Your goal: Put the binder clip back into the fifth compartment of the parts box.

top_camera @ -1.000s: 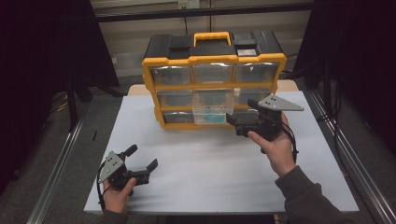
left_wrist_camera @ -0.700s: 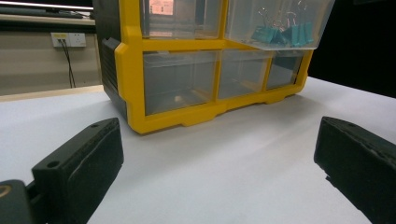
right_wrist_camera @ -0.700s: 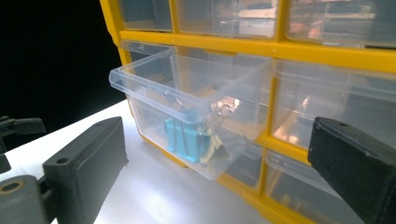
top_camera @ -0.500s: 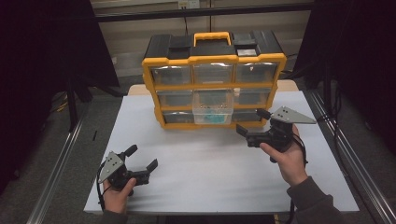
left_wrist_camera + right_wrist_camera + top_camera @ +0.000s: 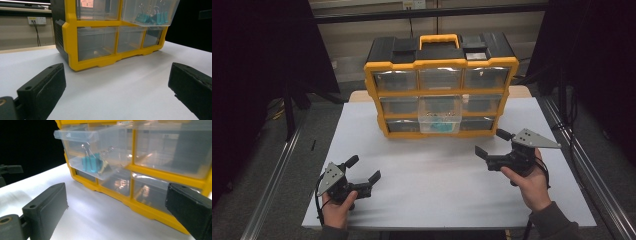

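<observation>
A yellow and black drawer cabinet (image 5: 441, 85) stands at the back middle of the white table (image 5: 437, 195). Its middle drawer (image 5: 440, 116), of clear plastic, is pulled out and holds teal binder clips (image 5: 439, 127). My right gripper (image 5: 492, 142) is open and empty, to the right of the drawer and apart from it. In the right gripper view the drawer (image 5: 100, 152) and clips (image 5: 91, 162) lie ahead of the wide jaws. My left gripper (image 5: 363, 168) is open and empty near the front left. Its own view looks up at the cabinet (image 5: 70, 37) and clips (image 5: 150, 18).
Metal rails (image 5: 272, 185) run along both sides of the table, with dark curtains beyond. The other clear drawers (image 5: 395, 80) are pushed in. Bare table surface lies between the two grippers and in front of the cabinet.
My right gripper has drawn back from the cabinet toward the front right, staying open. The middle drawer stays pulled out. The left gripper has not moved.
</observation>
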Action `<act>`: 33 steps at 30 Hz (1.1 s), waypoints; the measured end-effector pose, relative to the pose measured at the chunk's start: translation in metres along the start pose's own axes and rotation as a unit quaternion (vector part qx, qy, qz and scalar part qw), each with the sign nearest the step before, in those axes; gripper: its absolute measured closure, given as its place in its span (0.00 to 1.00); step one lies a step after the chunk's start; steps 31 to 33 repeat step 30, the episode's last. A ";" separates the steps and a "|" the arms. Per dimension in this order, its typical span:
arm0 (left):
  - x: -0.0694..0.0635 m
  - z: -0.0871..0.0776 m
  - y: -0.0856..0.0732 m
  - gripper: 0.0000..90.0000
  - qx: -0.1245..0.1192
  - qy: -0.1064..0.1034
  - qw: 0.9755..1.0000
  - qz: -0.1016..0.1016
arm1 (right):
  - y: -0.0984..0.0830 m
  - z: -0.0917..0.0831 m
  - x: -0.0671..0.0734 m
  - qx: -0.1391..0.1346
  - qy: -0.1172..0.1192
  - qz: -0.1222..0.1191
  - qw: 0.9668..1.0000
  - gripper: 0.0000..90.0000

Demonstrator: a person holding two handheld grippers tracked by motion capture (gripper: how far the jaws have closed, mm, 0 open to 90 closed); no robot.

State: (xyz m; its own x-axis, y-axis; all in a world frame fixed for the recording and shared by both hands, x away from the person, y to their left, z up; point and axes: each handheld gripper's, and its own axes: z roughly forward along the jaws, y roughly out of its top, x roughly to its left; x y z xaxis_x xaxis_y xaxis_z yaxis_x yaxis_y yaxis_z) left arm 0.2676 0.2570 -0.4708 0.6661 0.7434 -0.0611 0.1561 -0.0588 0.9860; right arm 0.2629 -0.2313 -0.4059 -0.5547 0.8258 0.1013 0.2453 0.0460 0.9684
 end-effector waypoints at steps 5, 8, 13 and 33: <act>0.000 0.000 0.000 0.02 0.001 0.000 1.000 0.002 | -0.013 -0.008 -0.006 0.008 -0.001 0.005 1.000 0.04; 0.000 0.000 0.000 0.02 0.001 0.000 1.000 0.001 | -0.022 -0.012 -0.008 0.012 -0.007 0.008 1.000 0.04; -0.001 0.001 0.000 0.02 -0.008 0.001 1.000 -0.009 | -0.037 -0.018 -0.011 0.019 -0.016 0.012 1.000 0.04; -0.001 0.000 0.001 0.02 -0.014 0.008 1.000 -0.015 | -0.077 -0.041 -0.023 0.020 -0.034 0.019 0.999 0.02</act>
